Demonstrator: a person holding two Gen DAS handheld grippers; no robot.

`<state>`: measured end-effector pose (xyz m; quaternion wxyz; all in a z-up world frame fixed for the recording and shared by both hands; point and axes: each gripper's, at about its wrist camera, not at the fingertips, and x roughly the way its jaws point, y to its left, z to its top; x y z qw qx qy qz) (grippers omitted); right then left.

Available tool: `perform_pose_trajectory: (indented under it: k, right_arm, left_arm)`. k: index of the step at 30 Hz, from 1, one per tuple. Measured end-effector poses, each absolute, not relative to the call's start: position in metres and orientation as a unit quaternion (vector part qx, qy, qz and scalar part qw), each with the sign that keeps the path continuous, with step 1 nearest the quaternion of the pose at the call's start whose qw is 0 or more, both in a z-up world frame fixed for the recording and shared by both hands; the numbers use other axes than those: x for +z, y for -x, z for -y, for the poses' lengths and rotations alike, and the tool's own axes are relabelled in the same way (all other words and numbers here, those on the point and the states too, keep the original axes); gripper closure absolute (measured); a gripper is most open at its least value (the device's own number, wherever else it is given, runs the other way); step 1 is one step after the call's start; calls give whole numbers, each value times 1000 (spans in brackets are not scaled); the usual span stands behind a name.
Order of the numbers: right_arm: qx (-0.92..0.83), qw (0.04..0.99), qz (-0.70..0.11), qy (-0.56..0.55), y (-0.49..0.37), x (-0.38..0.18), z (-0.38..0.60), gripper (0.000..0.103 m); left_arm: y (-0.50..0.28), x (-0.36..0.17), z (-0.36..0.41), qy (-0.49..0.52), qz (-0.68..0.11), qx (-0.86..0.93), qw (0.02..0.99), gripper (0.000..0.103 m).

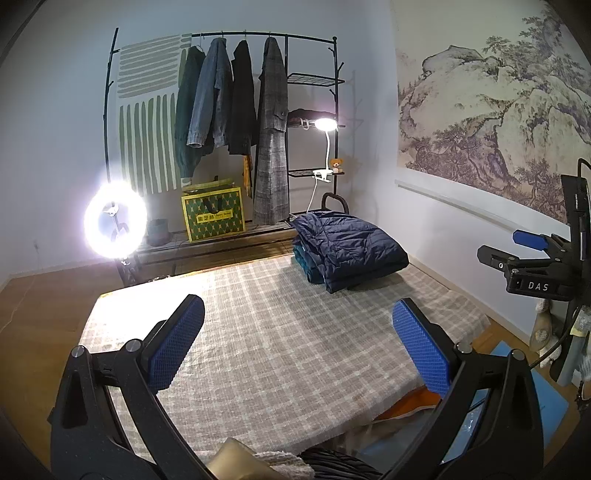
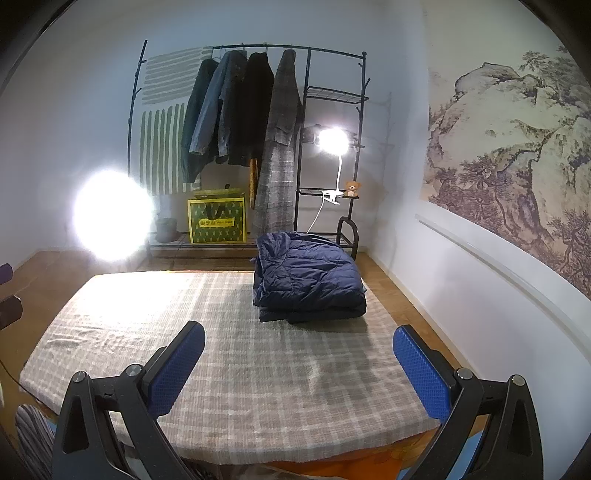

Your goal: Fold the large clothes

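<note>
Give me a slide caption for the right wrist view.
Open right claw above checked mat, folded navy jacket ahead.

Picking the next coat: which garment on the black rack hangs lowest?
The grey plaid long coat, rightmost on the rack; its hem falls well below the three darker jackets.

**Colours and patterns in the room**

A navy quilted puffer jacket (image 2: 308, 277) lies on a beige-and-white checked bed cover (image 2: 207, 332). The gripper pads (image 1: 421, 343) are blue with a fine waffle texture. A yellow-and-green patterned bag (image 2: 217, 220) stands below a grey plaid coat (image 2: 279, 147). A white wall cloth (image 1: 147, 110) bears green stripes.
</note>
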<state>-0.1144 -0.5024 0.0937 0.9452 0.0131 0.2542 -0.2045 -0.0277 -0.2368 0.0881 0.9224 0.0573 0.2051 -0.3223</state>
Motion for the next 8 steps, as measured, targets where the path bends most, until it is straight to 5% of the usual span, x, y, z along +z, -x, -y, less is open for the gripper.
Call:
perform_pose_trajectory:
  k: [8]
  right_arm:
    - [-204,945,-255,-8,112,93,500,0]
  left_arm:
    - [19,90,230,-50,-195,-321,925,0]
